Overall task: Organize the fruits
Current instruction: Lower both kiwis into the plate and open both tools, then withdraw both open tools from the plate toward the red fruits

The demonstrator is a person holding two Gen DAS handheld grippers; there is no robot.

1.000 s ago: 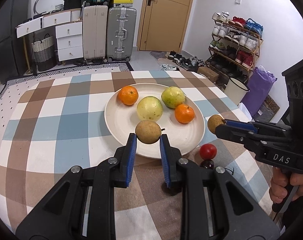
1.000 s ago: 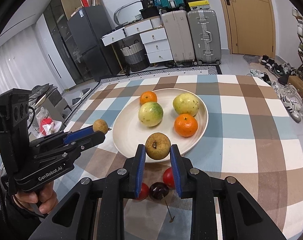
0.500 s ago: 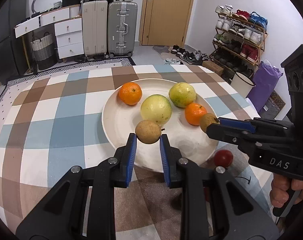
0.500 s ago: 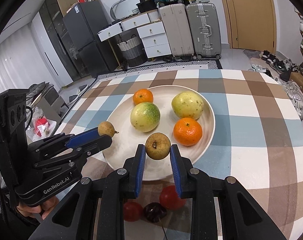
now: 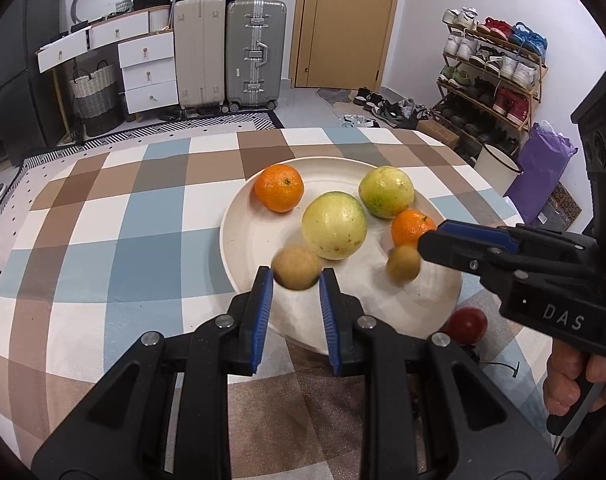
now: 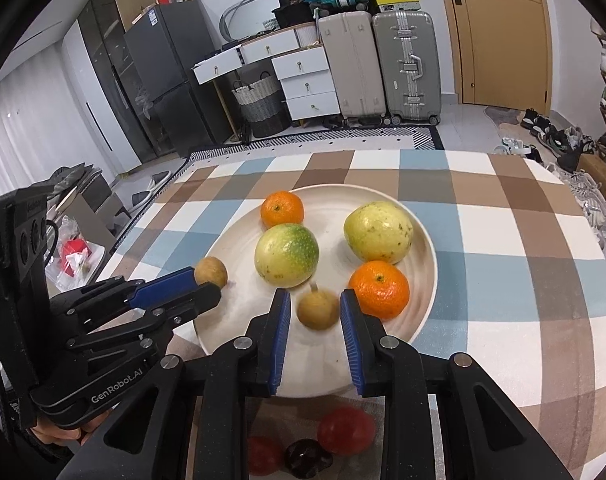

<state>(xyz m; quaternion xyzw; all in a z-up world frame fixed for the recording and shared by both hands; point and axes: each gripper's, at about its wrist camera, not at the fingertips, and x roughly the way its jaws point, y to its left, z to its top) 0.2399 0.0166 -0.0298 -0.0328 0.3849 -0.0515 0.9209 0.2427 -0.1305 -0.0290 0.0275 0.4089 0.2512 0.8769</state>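
A cream plate (image 5: 245, 240) on the checked tablecloth holds two oranges (image 5: 279, 188) and two yellow-green fruits (image 5: 334, 226). My left gripper (image 5: 296, 273) is shut on a small brown fruit (image 5: 296, 267) above the plate's near left part. It also shows in the right wrist view as the left gripper (image 6: 207, 286) with its brown fruit (image 6: 211, 273). My right gripper (image 6: 315, 298) is opening. Its small brown fruit (image 6: 318, 309) is blurred and sits loose between the pads, just over the plate (image 6: 239, 316). In the left wrist view that fruit (image 5: 403, 264) hangs below the right gripper (image 5: 427, 240).
Two red tomatoes (image 6: 346, 430) and a dark cherry (image 6: 305, 456) lie on the cloth by the plate's near rim. A hand (image 5: 571, 380) grips the right tool. Beyond the table stand suitcases (image 5: 255, 52), drawers and a shoe rack (image 5: 491, 76).
Both grippers have moved forward and down over the plate. The right jaws have parted slightly and their brown fruit has slipped lower. The left fruit stays clamped.
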